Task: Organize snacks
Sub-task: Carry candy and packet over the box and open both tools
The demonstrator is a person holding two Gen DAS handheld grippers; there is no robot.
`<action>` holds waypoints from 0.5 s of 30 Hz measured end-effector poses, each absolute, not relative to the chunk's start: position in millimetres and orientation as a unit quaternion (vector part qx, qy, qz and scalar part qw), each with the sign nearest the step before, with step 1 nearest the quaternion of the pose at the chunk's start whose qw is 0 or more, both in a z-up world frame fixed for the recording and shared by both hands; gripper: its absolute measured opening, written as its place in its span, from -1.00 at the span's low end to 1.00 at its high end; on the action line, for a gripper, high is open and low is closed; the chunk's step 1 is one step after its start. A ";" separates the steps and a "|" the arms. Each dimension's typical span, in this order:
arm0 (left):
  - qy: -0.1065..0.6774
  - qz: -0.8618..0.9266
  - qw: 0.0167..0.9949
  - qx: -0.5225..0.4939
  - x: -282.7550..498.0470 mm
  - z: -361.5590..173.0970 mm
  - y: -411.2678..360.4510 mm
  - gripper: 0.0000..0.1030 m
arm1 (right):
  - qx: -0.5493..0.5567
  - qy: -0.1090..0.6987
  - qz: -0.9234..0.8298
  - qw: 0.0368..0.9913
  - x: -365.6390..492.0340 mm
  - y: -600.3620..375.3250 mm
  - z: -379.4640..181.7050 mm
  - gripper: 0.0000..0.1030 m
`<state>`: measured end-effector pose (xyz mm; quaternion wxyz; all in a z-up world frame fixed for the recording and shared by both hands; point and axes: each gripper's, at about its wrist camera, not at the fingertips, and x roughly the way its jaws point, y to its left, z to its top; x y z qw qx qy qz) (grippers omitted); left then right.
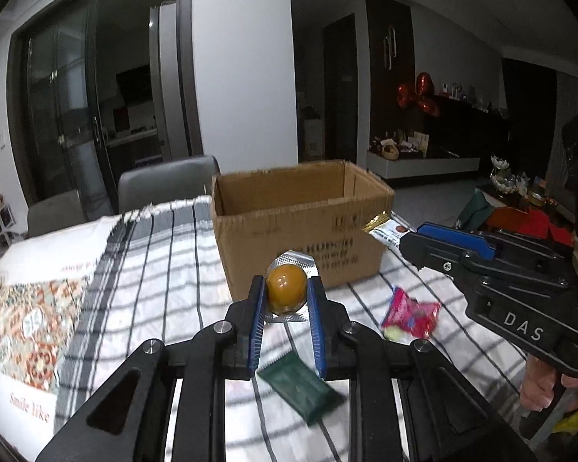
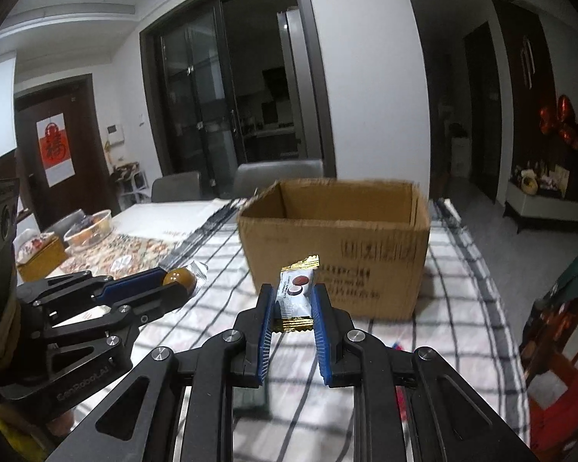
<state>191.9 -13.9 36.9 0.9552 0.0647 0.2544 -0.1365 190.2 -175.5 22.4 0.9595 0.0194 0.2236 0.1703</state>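
My left gripper (image 1: 287, 292) is shut on a round amber jelly snack (image 1: 286, 284) in a clear and silver pack, held above the checked cloth in front of the open cardboard box (image 1: 300, 227). My right gripper (image 2: 293, 300) is shut on a white snack bar with gold ends (image 2: 294, 290), held in front of the same box (image 2: 339, 246). In the left wrist view the right gripper (image 1: 408, 240) and its bar (image 1: 385, 229) show at the right. In the right wrist view the left gripper (image 2: 173, 283) with the amber snack (image 2: 179, 278) shows at the left.
On the cloth lie a dark green packet (image 1: 302, 390) and a red and pink packet (image 1: 410, 313). Grey chairs (image 1: 165, 184) stand behind the table. Bowls and a box (image 2: 42, 256) sit at the table's left. A red stool (image 2: 558, 338) stands at the right.
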 end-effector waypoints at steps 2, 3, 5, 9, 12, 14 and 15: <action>0.244 -0.138 0.958 0.068 199.5 44.7 -14.8 -0.58 | 0.021 0.213 0.167 0.963 197.0 -177.2 31.3 -0.59; 0.238 -0.138 0.959 0.071 203.5 49.2 -15.5 -0.58 | 0.024 0.209 0.166 0.964 201.6 -178.7 35.9 -0.59; 0.228 -0.140 0.961 0.073 211.8 57.2 -17.0 -0.58 | 0.029 0.202 0.162 0.966 209.3 -181.7 42.6 -0.59; 0.215 -0.142 0.963 0.075 228.6 70.4 -19.2 -0.58 | 0.039 0.194 0.160 0.967 229.1 -187.1 56.1 -0.59; 0.206 -0.144 0.965 0.075 241.5 78.9 -22.7 -0.58 | 0.039 0.194 0.159 0.967 244.0 -189.3 62.1 -0.59; 0.204 -0.145 0.965 0.076 251.4 83.9 -25.2 -0.57 | 0.042 0.197 0.158 0.967 254.8 -191.3 64.5 -0.59; 0.203 -0.146 0.965 0.075 255.9 85.3 -26.5 -0.57 | 0.044 0.201 0.159 0.966 261.4 -192.6 65.7 -0.59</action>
